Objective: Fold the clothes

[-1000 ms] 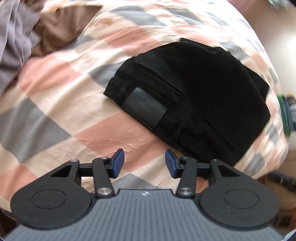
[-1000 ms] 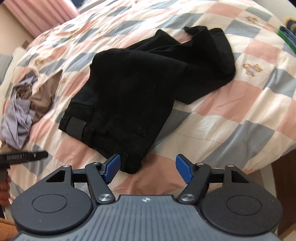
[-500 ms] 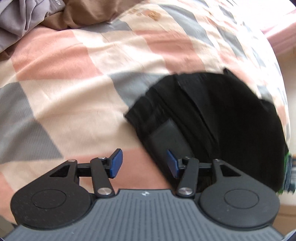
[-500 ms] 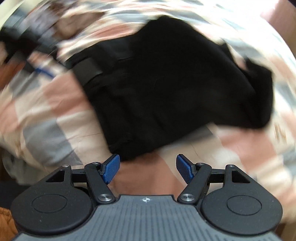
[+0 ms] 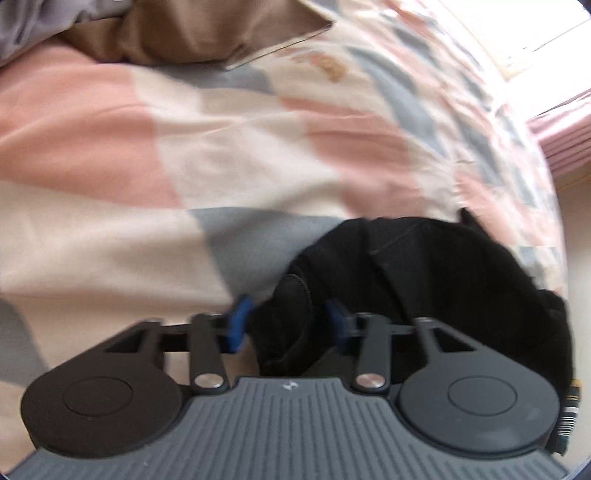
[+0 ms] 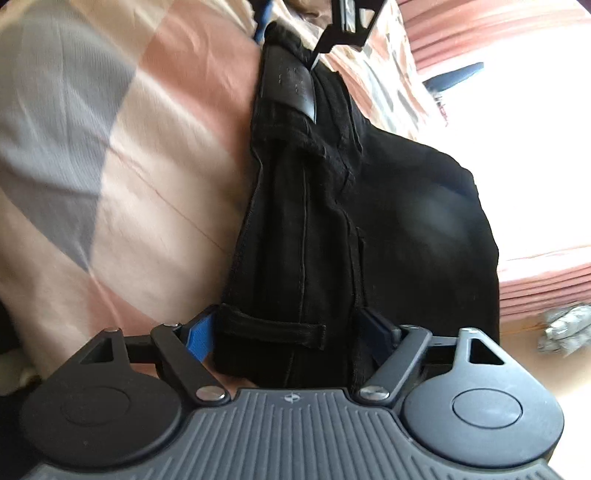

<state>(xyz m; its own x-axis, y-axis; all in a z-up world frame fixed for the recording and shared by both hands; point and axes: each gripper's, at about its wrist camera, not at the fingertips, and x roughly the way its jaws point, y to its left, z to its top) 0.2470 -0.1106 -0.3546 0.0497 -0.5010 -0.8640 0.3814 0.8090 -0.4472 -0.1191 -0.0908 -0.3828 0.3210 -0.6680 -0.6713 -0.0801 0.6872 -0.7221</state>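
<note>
Black jeans (image 5: 443,280) lie folded on the checked quilt (image 5: 155,155). My left gripper (image 5: 288,325) is low over the waistband corner that bears the leather patch (image 5: 293,306). Its jaws are closing, and the bunched cloth fills the gap between the blue pads (image 5: 238,325). In the right wrist view the jeans (image 6: 406,221) run away from me, with the patch (image 6: 288,85) and the left gripper (image 6: 291,37) at the far end. My right gripper (image 6: 286,334) stands wide at the near waistband end, the belt loop (image 6: 273,326) between its pads.
A brown garment (image 5: 192,33) and a grey one (image 5: 22,22) lie bunched at the far side of the quilt. Pink curtains (image 6: 480,33) hang beyond the bed. The bed's edge (image 5: 554,236) drops off right of the jeans.
The left gripper dropped onto the patch corner and its jaws narrowed around it. The right gripper rolled and sank to the opposite waistband end, which now sits between its jaws.
</note>
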